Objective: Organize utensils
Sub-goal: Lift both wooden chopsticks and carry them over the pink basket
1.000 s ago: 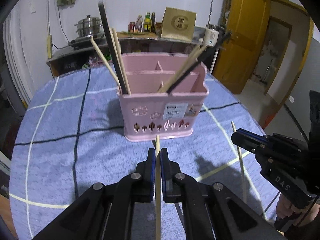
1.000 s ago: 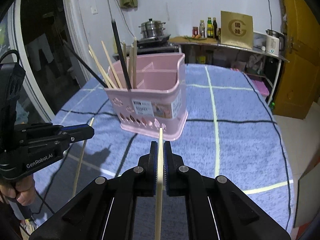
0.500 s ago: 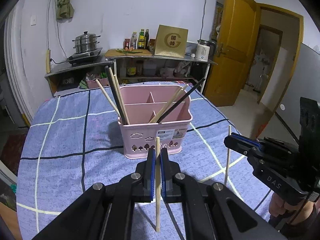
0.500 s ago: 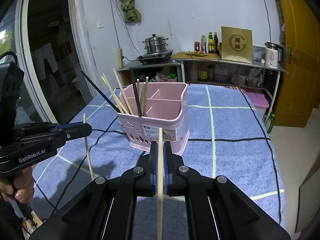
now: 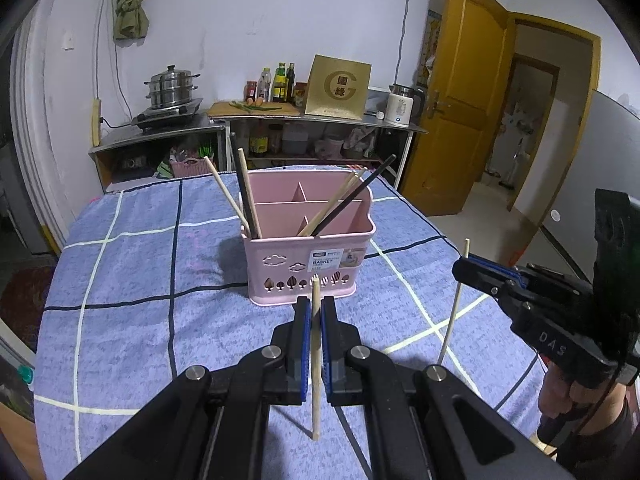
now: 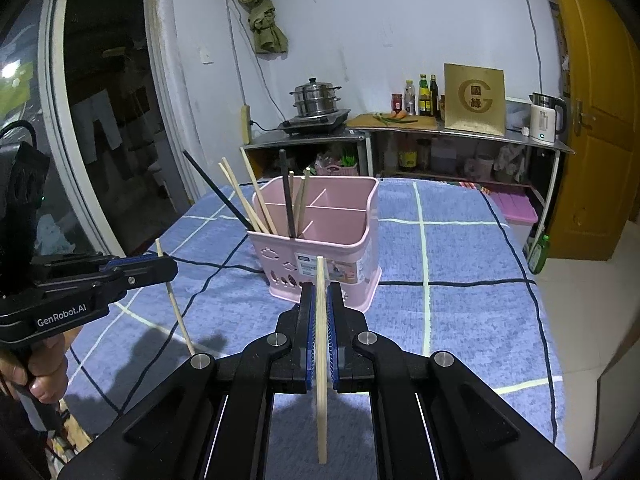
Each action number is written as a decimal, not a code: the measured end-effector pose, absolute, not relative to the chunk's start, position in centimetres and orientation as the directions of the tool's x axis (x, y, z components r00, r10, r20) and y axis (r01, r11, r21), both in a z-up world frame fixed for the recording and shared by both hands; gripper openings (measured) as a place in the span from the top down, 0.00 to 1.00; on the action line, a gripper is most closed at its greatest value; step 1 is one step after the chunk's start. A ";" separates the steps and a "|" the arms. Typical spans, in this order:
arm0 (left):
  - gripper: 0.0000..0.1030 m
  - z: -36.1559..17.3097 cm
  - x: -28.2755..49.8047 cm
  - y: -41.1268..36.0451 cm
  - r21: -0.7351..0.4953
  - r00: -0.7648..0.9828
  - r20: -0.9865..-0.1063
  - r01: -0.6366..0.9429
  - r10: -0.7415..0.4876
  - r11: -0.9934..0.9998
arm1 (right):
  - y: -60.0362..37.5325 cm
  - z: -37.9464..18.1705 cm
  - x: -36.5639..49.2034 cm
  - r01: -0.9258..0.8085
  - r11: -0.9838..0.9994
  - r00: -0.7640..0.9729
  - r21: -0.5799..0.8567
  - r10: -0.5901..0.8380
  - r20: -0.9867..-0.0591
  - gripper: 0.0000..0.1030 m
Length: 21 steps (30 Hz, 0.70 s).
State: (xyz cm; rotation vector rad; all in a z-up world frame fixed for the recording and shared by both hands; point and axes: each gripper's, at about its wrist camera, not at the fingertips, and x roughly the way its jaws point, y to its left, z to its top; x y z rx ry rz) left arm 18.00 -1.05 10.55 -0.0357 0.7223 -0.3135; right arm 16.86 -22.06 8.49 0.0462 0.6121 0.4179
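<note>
A pink divided basket [image 5: 308,256] [image 6: 340,248] stands on the blue checked tablecloth, with several wooden and black chopsticks leaning in its front compartments. My left gripper [image 5: 315,304] is shut on a wooden chopstick [image 5: 316,400], held upright in front of the basket, above the cloth. My right gripper [image 6: 320,300] is shut on another wooden chopstick [image 6: 321,420], also upright and short of the basket. Each gripper shows in the other's view: the right gripper [image 5: 466,266] off to the right with its chopstick [image 5: 452,312], the left gripper [image 6: 168,268] off to the left with its chopstick [image 6: 176,312].
The tablecloth [image 5: 120,280] covers a round-edged table that drops off at right and left. Behind it a metal counter holds a steamer pot [image 5: 172,88], bottles, a gold box [image 5: 338,86] and a kettle [image 6: 546,118]. A yellow door [image 5: 468,100] stands open at right.
Both grippers have risen and drawn back from the basket, which now looks smaller and farther. The two chopsticks have come up off the cloth and hang more upright.
</note>
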 end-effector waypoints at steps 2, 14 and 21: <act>0.95 10.6 17.4 -0.7 -0.138 0.711 -0.639 0.270 -0.293 0.953 | -22.2 8.6 16.4 -0.369 0.915 0.740 0.166 0.397 -0.543 0.95; 0.95 11.1 12.7 0.7 -0.115 0.734 -0.619 0.269 -0.280 0.956 | -22.8 9.3 11.9 -0.385 0.913 0.761 0.134 0.396 -0.514 0.95; 0.95 11.0 11.1 0.3 -0.081 0.730 -0.625 0.292 -0.277 0.953 | -22.4 9.5 10.4 -0.401 0.912 0.763 0.083 0.383 -0.521 0.95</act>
